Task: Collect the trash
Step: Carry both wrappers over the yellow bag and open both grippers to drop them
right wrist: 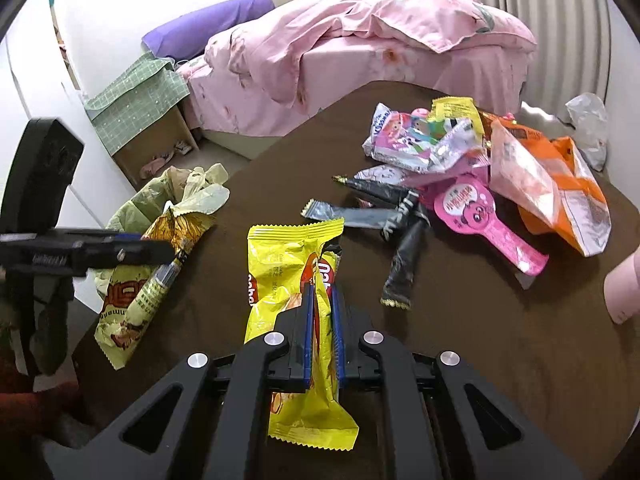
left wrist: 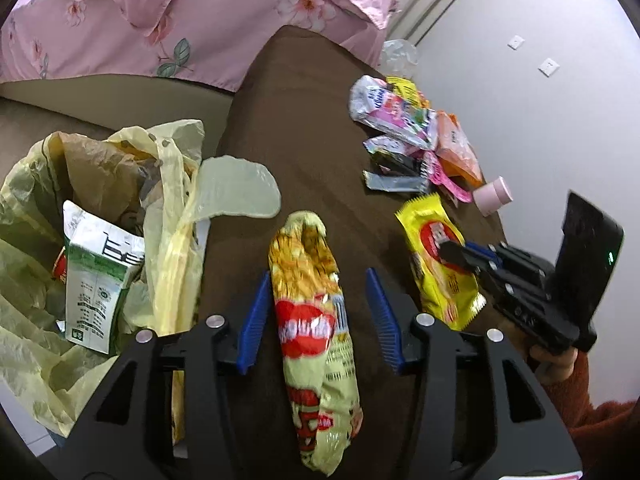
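Brown bench strewn with wrappers, pink-quilted bed across the upper part of both views. Heap of trash at upper right of the right wrist view: orange bag, pink paddle-shaped packet, cartoon-printed pouch, black sachets, grey sachet. Pink cup just beside that heap, at mid right of the left wrist view. Yellow trash bag slumped open at left of the same view, off the bench edge, with a green-and-white carton standing inside.

Left claw spread apart, blue pads either side of the pale yellow noodle packet and clear of it; packet lying lengthwise on the bench between them, near the bag's mouth. Claw pitched steeply downward.

Right claw clenched on the bright yellow snack wrapper, pads pinching its middle fold, wrapper ends flaring above and below, low centre of the right wrist view. Also angled down at the bench. Red-brown sleeve visible behind it at lower right of the left wrist view.
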Motion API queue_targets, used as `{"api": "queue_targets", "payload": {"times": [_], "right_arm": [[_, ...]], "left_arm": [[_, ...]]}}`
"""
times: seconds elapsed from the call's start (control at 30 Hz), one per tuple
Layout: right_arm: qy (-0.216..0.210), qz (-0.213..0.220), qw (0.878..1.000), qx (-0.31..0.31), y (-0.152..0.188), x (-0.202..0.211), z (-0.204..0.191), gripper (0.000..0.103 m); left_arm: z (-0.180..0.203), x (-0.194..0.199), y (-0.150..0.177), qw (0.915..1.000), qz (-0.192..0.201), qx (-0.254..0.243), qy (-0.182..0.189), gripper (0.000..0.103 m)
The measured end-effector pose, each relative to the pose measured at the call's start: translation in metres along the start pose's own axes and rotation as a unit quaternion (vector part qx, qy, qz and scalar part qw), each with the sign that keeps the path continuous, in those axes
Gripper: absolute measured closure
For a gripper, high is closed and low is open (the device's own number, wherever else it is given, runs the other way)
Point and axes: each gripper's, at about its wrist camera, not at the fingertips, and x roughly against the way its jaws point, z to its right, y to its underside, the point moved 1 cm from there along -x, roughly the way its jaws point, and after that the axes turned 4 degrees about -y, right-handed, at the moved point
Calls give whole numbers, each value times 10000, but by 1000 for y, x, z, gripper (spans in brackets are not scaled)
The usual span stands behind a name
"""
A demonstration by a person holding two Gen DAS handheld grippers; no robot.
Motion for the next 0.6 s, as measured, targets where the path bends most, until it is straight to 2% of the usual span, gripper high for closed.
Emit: {"api": "queue_targets", "payload": {"times": [0.13,0.17,0.2,0.3,0.47,0.6], "right_arm": [[8,29,10000,32,3,0,-1,93],[-11,50,10000,38,3,1,-1,93],[-30,70,10000,41,3,2,-1,93],[-47,194,9997,108,0,8,-5,93],[-24,546,9983,209,-12,23,-14,93],[-5,835,9959,354,-27,30,-29,93]], "left_arm": [[-5,-8,-12,9996,-154,137,-169,58],[-6,-8,-14,9995,-174,154,-206,66],[-8,-9,-15,9993,-197,174,-247,69],[-10,0,-16,9996,-86,238,-131,71],[1,41,-13,9973,683,-53,-276,71],[6,79,-11,9872,1477,-305,-527,71]]}}
